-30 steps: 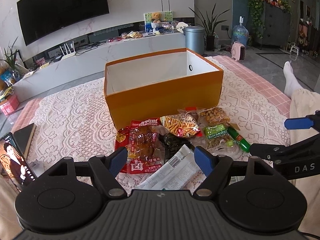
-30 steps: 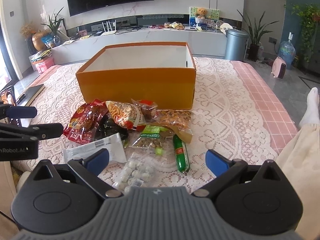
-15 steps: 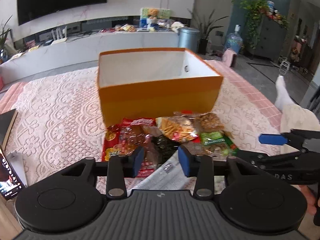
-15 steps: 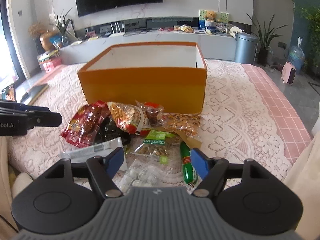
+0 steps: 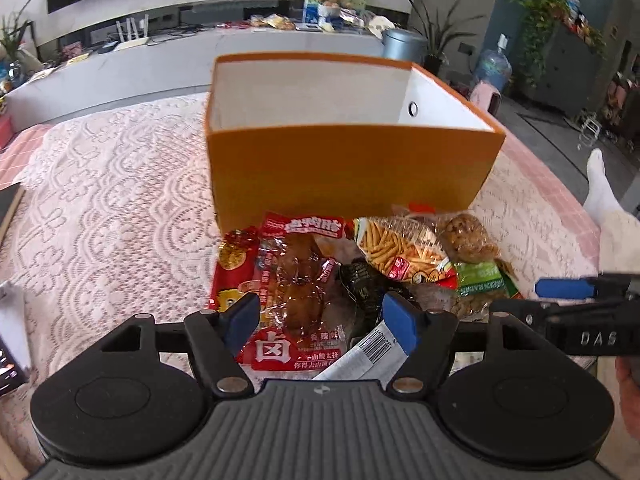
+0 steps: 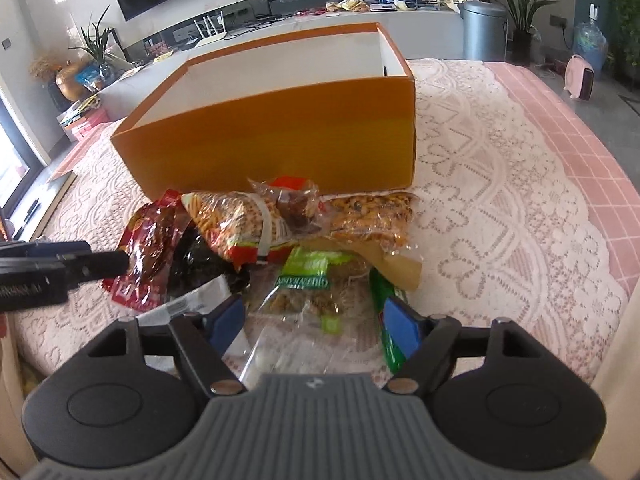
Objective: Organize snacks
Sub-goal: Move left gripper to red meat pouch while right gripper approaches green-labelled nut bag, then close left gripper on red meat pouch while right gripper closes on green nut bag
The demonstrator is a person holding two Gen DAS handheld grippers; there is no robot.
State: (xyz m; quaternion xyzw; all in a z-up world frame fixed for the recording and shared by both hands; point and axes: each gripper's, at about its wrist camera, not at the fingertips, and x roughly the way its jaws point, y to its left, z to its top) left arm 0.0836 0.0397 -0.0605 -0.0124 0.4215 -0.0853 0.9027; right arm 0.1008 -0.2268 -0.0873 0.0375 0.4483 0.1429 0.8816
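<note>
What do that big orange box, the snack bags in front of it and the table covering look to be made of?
Orange box: likely matte cardboard, with thin stiff walls and a white inside.
Fries-shaped snack bag: glossy clear plastic film; it crinkles and shines.
Red meat snack pack: shiny plastic, seemingly vacuum-sealed.
Tablecloth: white lace, openwork pattern, probably fabric or vinyl.

Orange box (image 5: 344,168) floor hidden behind near wall in both views. White barcoded packet (image 5: 360,356) cut off by gripper body at lower centre of left view. Clear packet (image 6: 304,344) at lower centre of right view blurred, contents unreadable, lower end hidden under gripper body. Green sausage stick (image 6: 386,320) mostly hidden behind blue pad. Dark packet (image 5: 360,284) largely buried under neighbours, label illegible. Phone (image 5: 8,368) cut off by left edge. Shelf clutter at top too small to identify.
</note>
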